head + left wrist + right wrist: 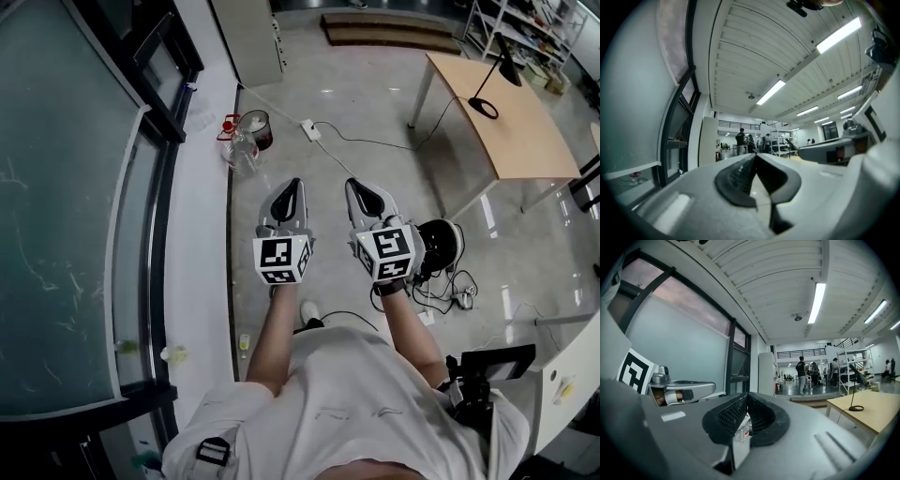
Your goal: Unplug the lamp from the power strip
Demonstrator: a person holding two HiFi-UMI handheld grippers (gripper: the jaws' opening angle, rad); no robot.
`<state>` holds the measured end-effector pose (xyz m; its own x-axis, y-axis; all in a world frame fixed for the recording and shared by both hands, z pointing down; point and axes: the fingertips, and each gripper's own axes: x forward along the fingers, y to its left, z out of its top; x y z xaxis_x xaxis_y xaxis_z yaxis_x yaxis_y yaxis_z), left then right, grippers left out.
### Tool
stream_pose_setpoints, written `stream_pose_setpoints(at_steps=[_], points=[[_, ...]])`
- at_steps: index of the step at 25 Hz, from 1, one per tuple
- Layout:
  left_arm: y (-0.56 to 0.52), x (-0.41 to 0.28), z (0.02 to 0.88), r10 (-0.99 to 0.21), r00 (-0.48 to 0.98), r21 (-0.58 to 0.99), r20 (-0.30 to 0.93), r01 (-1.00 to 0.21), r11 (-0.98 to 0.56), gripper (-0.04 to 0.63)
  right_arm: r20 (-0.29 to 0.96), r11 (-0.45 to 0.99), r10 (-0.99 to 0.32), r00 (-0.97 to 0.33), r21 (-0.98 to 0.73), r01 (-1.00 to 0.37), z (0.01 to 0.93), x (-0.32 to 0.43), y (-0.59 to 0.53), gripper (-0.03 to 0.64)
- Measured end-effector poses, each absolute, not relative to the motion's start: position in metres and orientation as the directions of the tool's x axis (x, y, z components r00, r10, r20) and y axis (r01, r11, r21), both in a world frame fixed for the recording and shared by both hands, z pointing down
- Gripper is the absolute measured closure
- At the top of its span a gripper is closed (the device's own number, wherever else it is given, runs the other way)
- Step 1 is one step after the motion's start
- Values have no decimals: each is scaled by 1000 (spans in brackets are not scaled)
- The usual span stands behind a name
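Your left gripper [292,185]: clenched, empty, held level ahead of you, probably just a carrying posture.
Power strip [310,129]: on the glossy grey floor [375,89] beyond both tips, well apart from them.
Your right gripper [361,186]: clenched, empty, level alongside.
Lamp [508,71]: upright on the wooden table [525,141], far right.

Left forearm [272,337] and right forearm [410,330] stretched forward side by side, left gripper [292,185] and right gripper [362,186] held level, all 4 jaws closed
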<state>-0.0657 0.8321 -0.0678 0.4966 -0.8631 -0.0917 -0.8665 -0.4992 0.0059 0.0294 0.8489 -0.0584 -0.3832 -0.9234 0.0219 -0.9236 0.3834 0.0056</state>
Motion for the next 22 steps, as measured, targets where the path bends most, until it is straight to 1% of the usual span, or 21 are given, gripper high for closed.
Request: stream_pose_setpoints(at_steps=[5, 9, 12, 17, 22], points=[[795, -108, -70, -869, 482, 17, -108, -873, -487, 594, 7, 400, -916, -400, 32, -916, -62, -13, 812, 609], [773, -142, -69, -880, 460, 10, -117, -885, -465, 594, -31, 389, -920, -391, 69, -919, -67, -43, 792, 609], [762, -162, -65, -886, 448, 0, -117, -892, -451, 594, -44, 396, -917, -398, 44, -917, -64, -64, 781, 609], [756, -180, -55, -888, 446, 15, -110, -893, -450, 594, -7, 397, -917, -399, 62, -916, -54, -81, 773, 609], [740, -187, -56, -890, 442, 33, -116, -894, -448, 594, -23, 396, -917, -399, 88, -914, -63, -86, 759, 609]])
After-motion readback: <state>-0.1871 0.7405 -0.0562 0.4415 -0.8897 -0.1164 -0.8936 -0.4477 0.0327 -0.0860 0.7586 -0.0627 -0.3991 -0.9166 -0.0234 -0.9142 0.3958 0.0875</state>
